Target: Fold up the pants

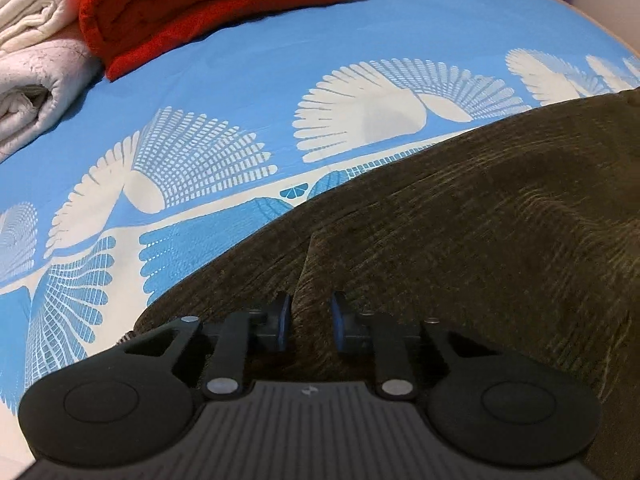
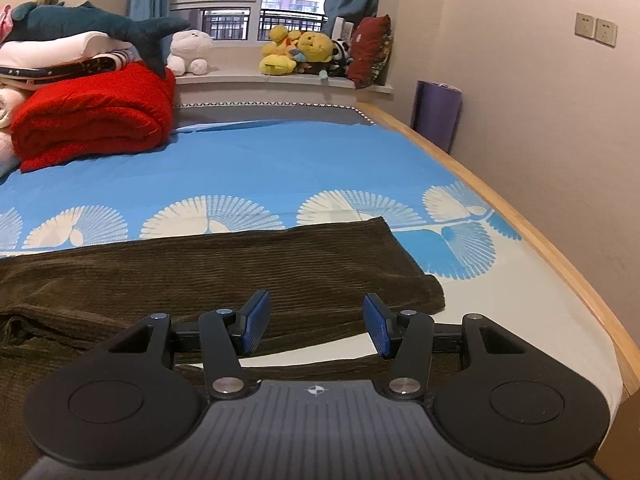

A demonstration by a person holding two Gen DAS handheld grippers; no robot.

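Dark brown corduroy pants [image 2: 208, 268] lie across the blue patterned bed sheet [image 2: 280, 160]. In the left wrist view my left gripper [image 1: 311, 320] is shut on a raised fold of the pants [image 1: 460, 208], pinching the cloth between its blue pads. In the right wrist view my right gripper [image 2: 316, 320] is open and empty, hovering just above the near leg of the pants close to its end. The leg ends lie to the right, short of the bed's edge.
A folded red blanket [image 2: 92, 120] and white bedding [image 1: 36, 80] are stacked at the far left of the bed. Plush toys [image 2: 300, 54] line the windowsill. The wooden bed edge [image 2: 520, 216] and a wall run along the right, with a purple bin [image 2: 436, 114] beside it.
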